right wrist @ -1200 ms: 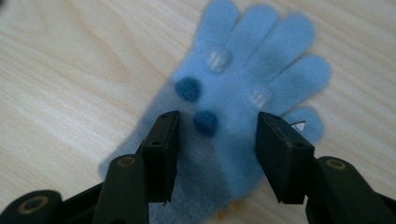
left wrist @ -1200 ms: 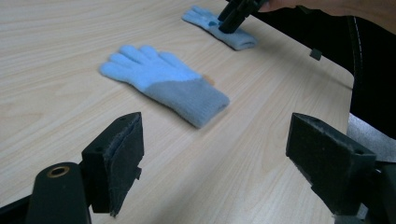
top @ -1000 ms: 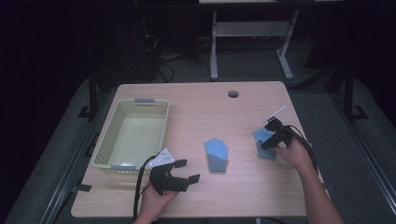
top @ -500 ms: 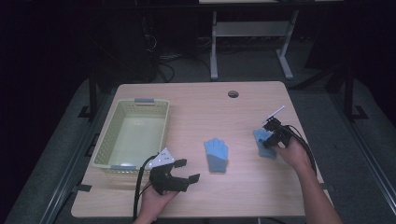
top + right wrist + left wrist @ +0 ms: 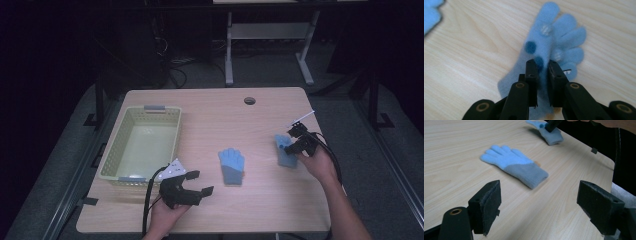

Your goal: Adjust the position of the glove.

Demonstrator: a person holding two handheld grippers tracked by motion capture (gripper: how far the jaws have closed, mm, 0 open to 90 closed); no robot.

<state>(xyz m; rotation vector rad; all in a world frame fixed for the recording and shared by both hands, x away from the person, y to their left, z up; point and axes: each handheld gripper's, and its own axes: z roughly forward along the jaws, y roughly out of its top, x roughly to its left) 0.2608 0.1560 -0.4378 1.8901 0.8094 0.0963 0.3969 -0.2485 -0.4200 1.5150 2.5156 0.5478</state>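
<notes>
Grip check: your right hand-held gripper [image 5: 541, 65] is pinching the dotted glove [image 5: 549, 47], jaws having just been closing on it, near the counter's [image 5: 210, 107] right edge. Lift straight, keeping fabric clamped; left hand-held gripper [image 5: 200, 183] is idling open.

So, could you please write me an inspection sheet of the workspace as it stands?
Surface: light wooden table with a round hole near the far edge.
Job's things: dotted blue glove at the right, pinched; second blue glove flat mid-table, untouched.
Clutter: pale green basket at the left, nothing seen inside.
Grippers: right gripper has just been closing, fingers shut on the dotted glove's fabric; left gripper open, resting at the near edge.
Cables: black cable trails from the left gripper; another from the right.
Surroundings: dark room, white table frame behind.
</notes>
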